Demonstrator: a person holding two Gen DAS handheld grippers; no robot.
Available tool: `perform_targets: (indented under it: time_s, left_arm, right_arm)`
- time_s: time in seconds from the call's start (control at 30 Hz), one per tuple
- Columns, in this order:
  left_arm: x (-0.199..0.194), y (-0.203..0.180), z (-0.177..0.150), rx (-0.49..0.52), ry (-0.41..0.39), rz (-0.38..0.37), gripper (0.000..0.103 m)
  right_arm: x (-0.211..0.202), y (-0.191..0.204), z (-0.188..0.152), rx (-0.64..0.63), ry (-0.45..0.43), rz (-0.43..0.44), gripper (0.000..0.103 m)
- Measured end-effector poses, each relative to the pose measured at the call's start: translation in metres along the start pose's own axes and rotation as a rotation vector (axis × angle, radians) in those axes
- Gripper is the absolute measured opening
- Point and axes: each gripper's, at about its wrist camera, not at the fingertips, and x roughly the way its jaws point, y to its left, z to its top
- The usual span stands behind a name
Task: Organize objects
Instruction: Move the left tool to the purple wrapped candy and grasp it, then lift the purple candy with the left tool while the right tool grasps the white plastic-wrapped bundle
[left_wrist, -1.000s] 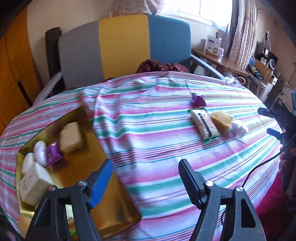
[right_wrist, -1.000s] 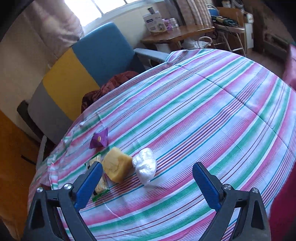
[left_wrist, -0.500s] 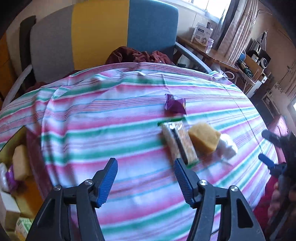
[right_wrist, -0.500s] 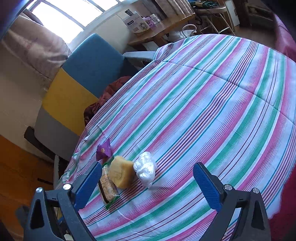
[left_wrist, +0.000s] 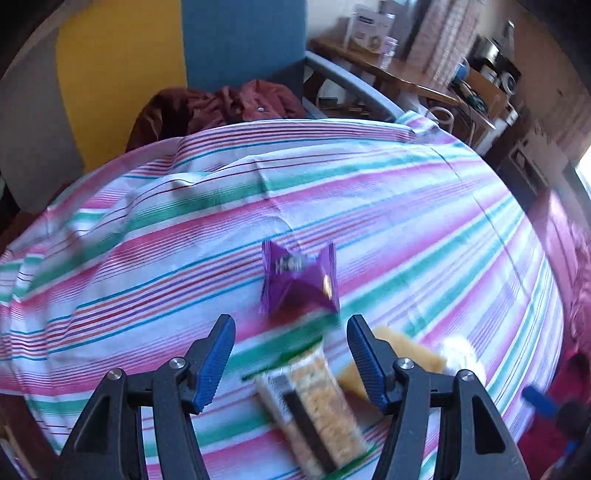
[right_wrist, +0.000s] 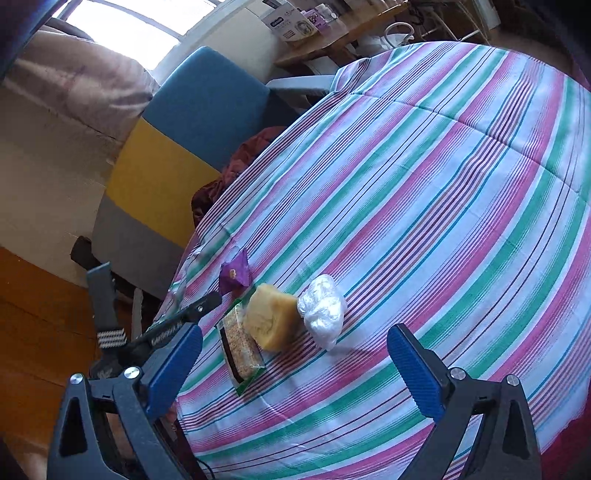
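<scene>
A purple snack packet (left_wrist: 299, 277) lies on the striped tablecloth (left_wrist: 424, 221), just ahead of my open, empty left gripper (left_wrist: 291, 339). Below it, between the fingers, lies a green-edged cracker pack (left_wrist: 314, 402), with a yellow cake block (left_wrist: 406, 354) and a white wrapped bundle (left_wrist: 461, 354) to its right. The right wrist view shows the same row: purple packet (right_wrist: 233, 275), cracker pack (right_wrist: 240, 347), yellow block (right_wrist: 271, 319), white bundle (right_wrist: 322, 310). My right gripper (right_wrist: 295, 365) is open and empty, hovering near them. The left gripper (right_wrist: 207, 301) shows there beside the purple packet.
A grey, yellow and blue chair (left_wrist: 147, 62) stands behind the table with a dark red cloth (left_wrist: 221, 107) on its seat. A cluttered wooden side table (left_wrist: 388, 70) stands at the back right. The tablecloth edge drops off near the right gripper (right_wrist: 192, 417).
My left gripper has swung right and forward, away from the gold tray, and now sits close over the purple packet and cracker pack. The right gripper has shifted slightly.
</scene>
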Motion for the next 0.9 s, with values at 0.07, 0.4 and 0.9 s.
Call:
perform_targets:
  time_s: [0.07, 0.4, 0.9]
  left_arm:
    - [0.008, 0.001, 0.012, -0.016, -0.006, -0.024, 0.067]
    - [0.049, -0.003, 0.028, -0.041, 0.034, 0.025, 0.046]
    - [-0.050, 0.055, -0.090, -0.106, -0.122, 0.112, 0.045]
  right_arm:
    - [0.001, 0.000, 0.000, 0.000, 0.010, 0.008, 0.101]
    - [0.009, -0.001, -0.002, 0.000, 0.043, 0.008, 0.102]
    - [0.010, -0.001, -0.001, -0.026, 0.016, -0.055, 0.102]
